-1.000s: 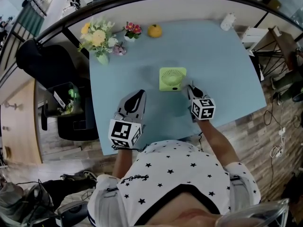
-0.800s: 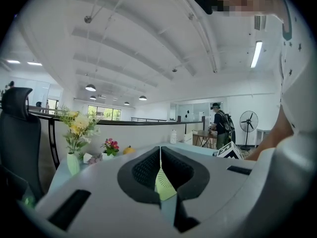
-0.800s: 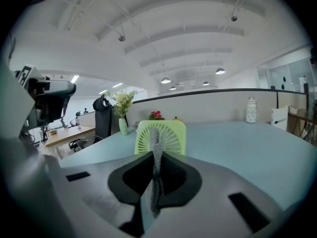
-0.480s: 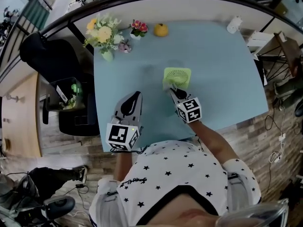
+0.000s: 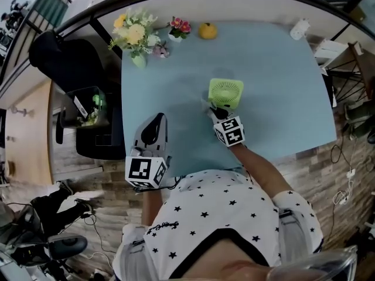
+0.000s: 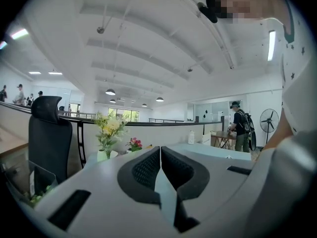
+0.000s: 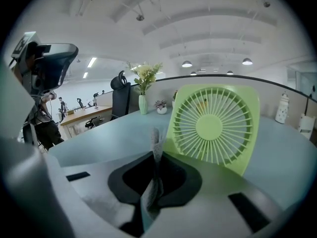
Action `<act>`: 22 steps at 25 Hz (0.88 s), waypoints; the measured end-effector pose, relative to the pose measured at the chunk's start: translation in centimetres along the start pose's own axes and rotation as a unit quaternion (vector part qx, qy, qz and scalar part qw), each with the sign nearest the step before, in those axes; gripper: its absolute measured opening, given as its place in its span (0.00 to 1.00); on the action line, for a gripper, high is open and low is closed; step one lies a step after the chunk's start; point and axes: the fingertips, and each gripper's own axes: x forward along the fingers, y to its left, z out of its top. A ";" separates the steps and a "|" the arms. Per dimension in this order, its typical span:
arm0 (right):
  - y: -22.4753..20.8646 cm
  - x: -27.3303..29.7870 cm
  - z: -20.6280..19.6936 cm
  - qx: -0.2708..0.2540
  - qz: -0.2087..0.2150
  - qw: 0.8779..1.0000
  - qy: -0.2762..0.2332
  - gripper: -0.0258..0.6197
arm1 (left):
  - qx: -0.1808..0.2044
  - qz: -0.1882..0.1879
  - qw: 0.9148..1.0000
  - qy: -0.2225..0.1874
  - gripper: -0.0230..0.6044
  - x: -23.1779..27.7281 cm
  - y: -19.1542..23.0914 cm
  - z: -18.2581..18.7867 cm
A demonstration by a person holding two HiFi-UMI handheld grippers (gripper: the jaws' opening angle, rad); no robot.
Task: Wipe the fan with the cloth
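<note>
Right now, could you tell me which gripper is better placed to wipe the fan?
The right gripper: it is shut on the cloth beside the fan. The left gripper is shut, empty, farther off.

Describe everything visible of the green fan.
The fan is light green and plastic-looking: a squarish, round-cornered housing around a circular grille of radial spokes with a solid hub. It stands on the blue table, leaning slightly back, grille facing the right gripper. That gripper is shut on a grey cloth near the fan's lower edge; contact cannot be told.
</note>
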 end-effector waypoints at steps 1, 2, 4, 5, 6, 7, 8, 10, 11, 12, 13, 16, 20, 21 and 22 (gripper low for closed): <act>-0.1 0.0 -0.1 0.000 -0.003 1.000 0.001 0.07 | 0.000 -0.001 1.000 -0.001 0.09 0.0 -0.1 0.0; -0.4 -0.1 -0.3 0.002 -0.006 1.000 0.002 0.07 | 0.001 -0.002 1.000 -0.002 0.09 0.1 -0.2 0.1; -1.0 -0.4 -0.4 0.007 -0.015 1.000 0.003 0.07 | 0.002 -0.006 1.000 -0.003 0.09 0.3 -0.4 0.2; -1.4 -0.6 -0.5 0.011 -0.020 1.000 0.003 0.07 | 0.002 -0.010 1.000 -0.004 0.09 0.5 -0.6 0.3; -1.8 -0.9 -0.6 0.016 -0.026 1.000 0.003 0.07 | 0.003 -0.013 1.000 -0.005 0.09 0.6 -0.8 0.3; -2.3 -1.2 -0.8 0.020 -0.032 0.999 0.003 0.07 | 0.004 -0.017 1.000 -0.005 0.09 0.8 -1.0 0.4; -2.7 -1.5 -0.9 0.024 -0.038 0.999 0.002 0.07 | 0.004 -0.021 1.000 -0.005 0.09 0.9 -1.2 0.4; -3.6 -2.0 -1.2 0.030 -0.049 0.998 0.002 0.07 | 0.004 -0.029 1.000 -0.005 0.09 1.3 -1.6 0.5; -4.0 -2.3 -1.3 0.034 -0.054 0.998 0.002 0.07 | 0.004 -0.033 0.999 -0.005 0.09 1.5 -1.8 0.5; -4.5 -2.6 -1.5 0.038 -0.060 0.997 0.002 0.07 | 0.005 -0.037 0.999 -0.005 0.09 1.7 -2.1 0.5; -4.9 -2.9 -1.7 0.042 -0.066 0.997 0.002 0.07 | 0.006 -0.041 0.999 -0.005 0.09 1.8 -2.3 0.5; -6.3 -3.8 -2.3 0.054 -0.084 0.995 0.001 0.07 | 0.007 -0.051 0.999 -0.004 0.09 2.3 -2.8 0.5; -7.9 -5.0 -3.0 0.069 -0.105 0.992 -0.001 0.07 | 0.008 -0.061 0.998 -0.003 0.09 2.8 -3.5 0.5; -8.2 -5.3 -3.1 0.072 -0.109 0.991 -0.002 0.07 | 0.010 -0.063 0.998 -0.003 0.09 2.8 -3.7 0.5; -8.5 -5.5 -3.4 0.074 -0.114 0.991 -0.002 0.07 | 0.011 -0.065 0.998 -0.003 0.09 2.8 -3.9 0.5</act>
